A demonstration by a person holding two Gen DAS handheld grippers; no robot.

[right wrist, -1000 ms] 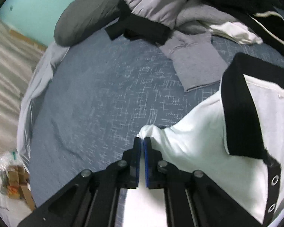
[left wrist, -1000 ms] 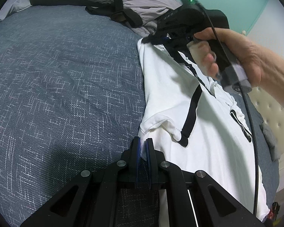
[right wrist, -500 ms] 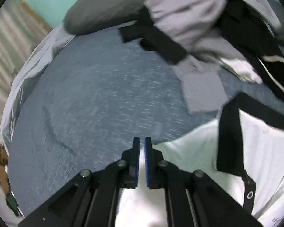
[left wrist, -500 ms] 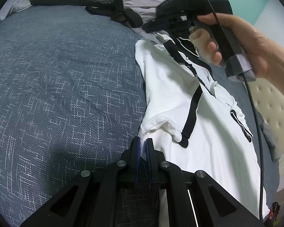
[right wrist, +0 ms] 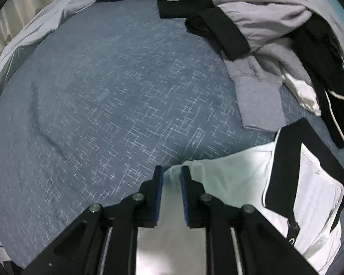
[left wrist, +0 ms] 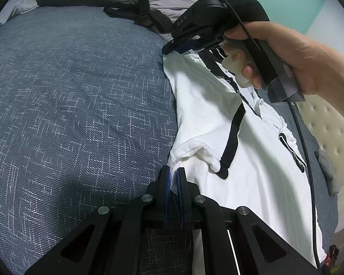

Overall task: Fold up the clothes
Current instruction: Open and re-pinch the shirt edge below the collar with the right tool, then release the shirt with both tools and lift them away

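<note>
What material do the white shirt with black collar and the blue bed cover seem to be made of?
White shirt: probably soft cotton knit, matte; it drapes in thick, rounded folds without shine. Its black collar looks like a denser, flat knit band. Bed cover: woven fabric, matte, blue-grey; a herringbone weave with pale crossing threads shows. The exact fibre cannot be told.

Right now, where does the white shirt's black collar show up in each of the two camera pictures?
Left wrist view: the black collar sits upper right of centre, partly behind the right gripper and the hand.
Right wrist view: collar at the right edge, lower half.
Shared landmark: the grey jacket.
</note>
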